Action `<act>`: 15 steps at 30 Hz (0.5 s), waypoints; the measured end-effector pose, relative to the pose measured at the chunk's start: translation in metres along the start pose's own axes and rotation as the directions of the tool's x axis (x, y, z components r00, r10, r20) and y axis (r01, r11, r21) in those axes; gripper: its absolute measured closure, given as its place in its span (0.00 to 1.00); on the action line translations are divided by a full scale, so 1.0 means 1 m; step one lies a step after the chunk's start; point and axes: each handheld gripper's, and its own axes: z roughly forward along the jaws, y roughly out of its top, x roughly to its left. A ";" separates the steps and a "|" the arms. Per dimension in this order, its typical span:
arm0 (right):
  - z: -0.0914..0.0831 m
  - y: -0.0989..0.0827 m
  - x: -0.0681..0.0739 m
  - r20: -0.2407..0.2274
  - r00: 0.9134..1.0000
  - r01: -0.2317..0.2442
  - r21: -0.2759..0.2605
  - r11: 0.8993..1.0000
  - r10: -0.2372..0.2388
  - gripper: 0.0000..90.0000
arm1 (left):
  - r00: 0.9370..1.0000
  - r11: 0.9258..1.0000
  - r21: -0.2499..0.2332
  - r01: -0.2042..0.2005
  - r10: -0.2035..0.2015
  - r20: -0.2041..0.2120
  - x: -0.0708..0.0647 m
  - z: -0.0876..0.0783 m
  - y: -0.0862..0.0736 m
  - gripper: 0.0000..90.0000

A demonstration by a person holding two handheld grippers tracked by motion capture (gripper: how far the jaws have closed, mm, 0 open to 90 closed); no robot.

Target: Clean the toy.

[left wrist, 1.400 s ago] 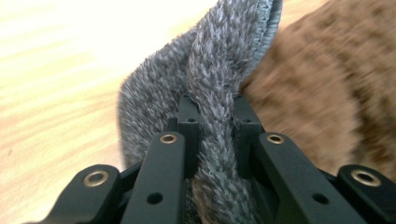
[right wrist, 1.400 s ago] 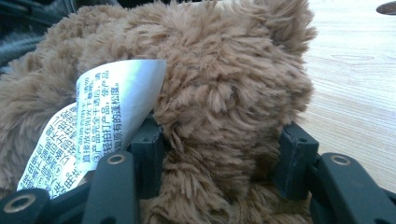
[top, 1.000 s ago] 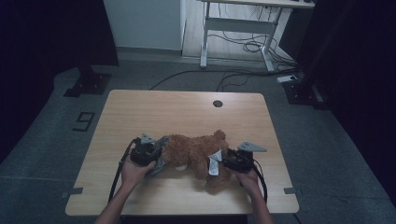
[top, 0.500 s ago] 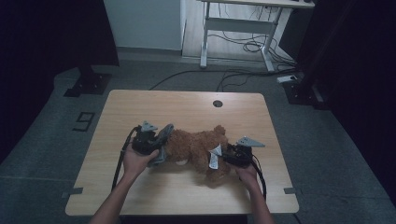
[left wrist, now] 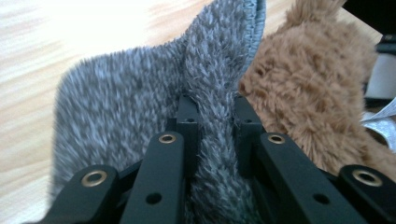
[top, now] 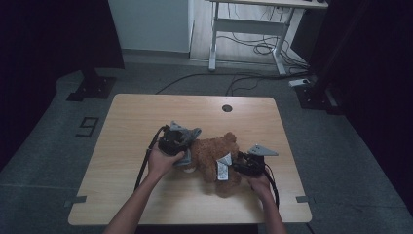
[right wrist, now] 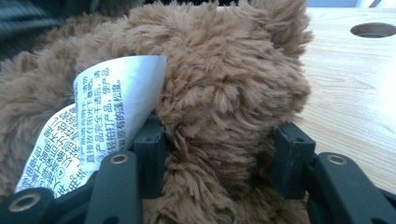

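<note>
A brown plush bear (top: 212, 155) lies at the table's near middle. My left gripper (top: 188, 149) sits at its left side, shut on a fold of grey fuzzy cloth (top: 185, 161). In the left gripper view the cloth (left wrist: 116, 107) is pinched between the jaws of the left gripper (left wrist: 215, 105), with the bear (left wrist: 308, 84) just to the right. My right gripper (top: 232, 168) holds the bear from the right. In its own view the right gripper (right wrist: 219, 140) presses on brown fur (right wrist: 219, 70) beside a white printed label (right wrist: 107, 112). Its jaws have just eased open a little.
The wooden table (top: 146, 112) has a round cable hole (top: 227, 107) at its far edge, also in the right gripper view as a hole (right wrist: 373, 29). Cables trail from both grippers toward the near edge. A white desk frame (top: 243, 29) stands on the floor behind.
My left gripper has lifted and moved right and away from the person with the grey cloth, closer against the bear. The right gripper has kept its place on the bear.
</note>
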 end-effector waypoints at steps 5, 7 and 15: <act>-0.010 0.003 -0.001 -0.041 0.997 -0.064 -0.006 0.998 0.063 0.42 | 1.000 0.999 -0.028 -0.019 0.019 0.002 -0.003 -0.004 -0.018 0.86; -0.017 0.008 0.000 -0.042 0.996 -0.084 -0.011 0.996 0.083 0.41 | 1.000 0.999 -0.045 -0.019 0.019 -0.001 -0.004 -0.006 -0.024 0.87; -0.030 0.022 0.009 -0.025 0.993 -0.116 -0.052 0.992 0.114 0.25 | 0.999 0.997 -0.078 -0.023 0.025 0.035 -0.009 -0.021 -0.053 0.87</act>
